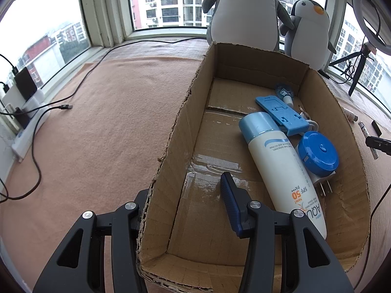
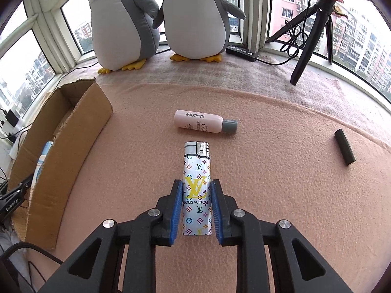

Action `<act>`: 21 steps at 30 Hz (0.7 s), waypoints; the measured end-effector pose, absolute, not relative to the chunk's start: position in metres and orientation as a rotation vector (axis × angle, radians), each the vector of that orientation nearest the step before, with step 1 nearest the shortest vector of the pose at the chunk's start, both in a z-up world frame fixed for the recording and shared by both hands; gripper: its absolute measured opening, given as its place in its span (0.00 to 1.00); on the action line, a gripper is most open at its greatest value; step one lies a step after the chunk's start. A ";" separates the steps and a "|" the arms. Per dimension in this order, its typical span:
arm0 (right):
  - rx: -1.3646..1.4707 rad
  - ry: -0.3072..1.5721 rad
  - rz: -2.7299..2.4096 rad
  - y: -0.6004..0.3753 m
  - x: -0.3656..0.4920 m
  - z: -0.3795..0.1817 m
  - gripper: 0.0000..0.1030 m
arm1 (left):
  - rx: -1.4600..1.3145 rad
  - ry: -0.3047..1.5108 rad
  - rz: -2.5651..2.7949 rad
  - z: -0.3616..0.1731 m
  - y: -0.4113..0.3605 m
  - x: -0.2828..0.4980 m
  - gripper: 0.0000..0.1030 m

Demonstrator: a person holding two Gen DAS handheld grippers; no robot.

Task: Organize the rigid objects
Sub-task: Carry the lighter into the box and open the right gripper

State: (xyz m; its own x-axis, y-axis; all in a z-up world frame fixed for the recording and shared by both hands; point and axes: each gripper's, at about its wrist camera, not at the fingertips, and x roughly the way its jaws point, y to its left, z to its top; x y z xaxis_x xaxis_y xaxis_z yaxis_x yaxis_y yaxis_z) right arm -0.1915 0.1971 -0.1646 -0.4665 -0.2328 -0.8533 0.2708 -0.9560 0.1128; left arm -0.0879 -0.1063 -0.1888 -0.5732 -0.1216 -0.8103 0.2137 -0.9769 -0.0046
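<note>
Both tools are matte black plastic. The left claw [image 1: 185, 210] has broad, angular arms with triangular cut-outs, round silver screws at the joints, and ribbed blue pads [image 1: 231, 202]. The right claw [image 2: 196, 210] matches: black linkages, silver screws, blue ribbed pads [image 2: 176, 212].

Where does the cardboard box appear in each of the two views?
Left wrist view: cardboard box fills the centre and right, open, seen from one end.
Right wrist view: it stands at the left edge, seen from outside.
Shared landmark: the sunscreen bottle lying in the box.
</note>
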 end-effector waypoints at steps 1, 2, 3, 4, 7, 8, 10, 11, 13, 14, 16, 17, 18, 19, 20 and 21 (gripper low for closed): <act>1.407 0.053 -2.461 0.194 -0.190 -0.159 0.20 | 1.341 0.151 -2.625 -0.189 -0.107 -0.088 0.45; 1.388 0.050 -2.458 0.190 -0.188 -0.154 0.20 | 1.341 0.151 -2.625 -0.189 -0.107 -0.088 0.45; 1.369 0.043 -2.456 0.186 -0.187 -0.148 0.20 | 1.341 0.150 -2.626 -0.189 -0.107 -0.088 0.45; 1.349 0.033 -2.450 0.181 -0.185 -0.143 0.20 | 1.341 0.151 -2.626 -0.189 -0.106 -0.088 0.45; 1.289 0.013 -2.422 0.162 -0.182 -0.127 0.20 | 1.340 0.151 -2.625 -0.189 -0.106 -0.088 0.45; 1.270 0.016 -2.409 0.155 -0.182 -0.121 0.20 | 1.340 0.151 -2.625 -0.189 -0.106 -0.088 0.45; 1.233 0.027 -2.386 0.139 -0.181 -0.113 0.20 | 1.340 0.152 -2.625 -0.189 -0.107 -0.088 0.45; 1.220 0.029 -2.373 0.131 -0.181 -0.110 0.20 | 1.340 0.152 -2.625 -0.189 -0.107 -0.088 0.45; 1.199 0.029 -2.344 0.115 -0.181 -0.106 0.20 | 1.340 0.152 -2.625 -0.189 -0.106 -0.088 0.45; 1.190 0.032 -2.332 0.107 -0.181 -0.105 0.20 | 1.340 0.151 -2.625 -0.189 -0.106 -0.088 0.45; 1.175 0.045 -2.312 0.091 -0.181 -0.104 0.20 | 1.340 0.153 -2.625 -0.189 -0.106 -0.088 0.45; 1.169 0.053 -2.302 0.085 -0.181 -0.104 0.20 | 1.340 0.154 -2.625 -0.189 -0.106 -0.088 0.45; 1.164 0.060 -2.293 0.078 -0.180 -0.105 0.20 | 1.340 0.155 -2.625 -0.189 -0.106 -0.088 0.45; 1.163 0.066 -2.286 0.071 -0.180 -0.106 0.20 | 1.340 0.154 -2.625 -0.189 -0.106 -0.088 0.45; 1.164 0.068 -2.277 0.066 -0.180 -0.107 0.20 | 1.340 0.153 -2.625 -0.189 -0.106 -0.088 0.45; 1.167 0.068 -2.268 0.061 -0.181 -0.109 0.20 | 1.339 0.154 -2.625 -0.189 -0.106 -0.088 0.45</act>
